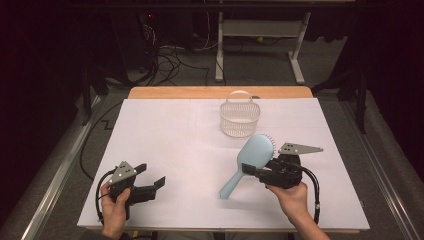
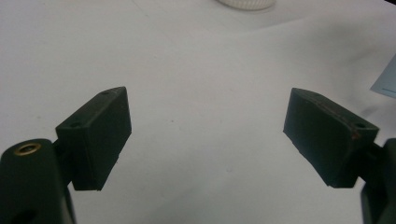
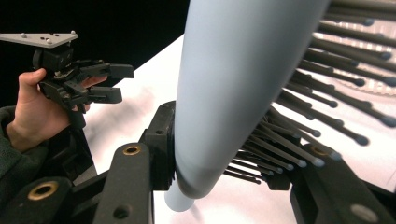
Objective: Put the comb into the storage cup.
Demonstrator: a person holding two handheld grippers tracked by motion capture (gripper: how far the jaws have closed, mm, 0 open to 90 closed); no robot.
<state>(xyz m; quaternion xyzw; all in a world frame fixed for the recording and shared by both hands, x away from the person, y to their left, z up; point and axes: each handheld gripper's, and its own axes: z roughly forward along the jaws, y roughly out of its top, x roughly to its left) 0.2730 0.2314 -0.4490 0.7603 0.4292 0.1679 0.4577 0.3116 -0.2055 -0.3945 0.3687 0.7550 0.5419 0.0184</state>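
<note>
The right gripper (image 1: 254,171) pinches a pale blue hairbrush (image 1: 248,161) where the paddle head narrows into the handle, one jaw against the smooth back, the other among the bristles (image 3: 299,154). The brush hangs above the table (image 1: 165,135) toward its right near part, head pointing to the far edge, handle end dipping low over the sheet. Because one pad presses on springy bristles rather than solid plastic, I judge the hold uneven: the brush could pivot or slip out during a quick swing.

The white slotted basket (image 1: 240,117) stands near the far edge, just beyond the brush head, apart from it. Its inside looks empty, as far as the high view lets me tell. It is small and light, so a long brush pushed in crooked could tip it or shove it along.

The left gripper (image 1: 151,180) hovers over the near left part of the table, jaws spread, nothing between them.
</note>
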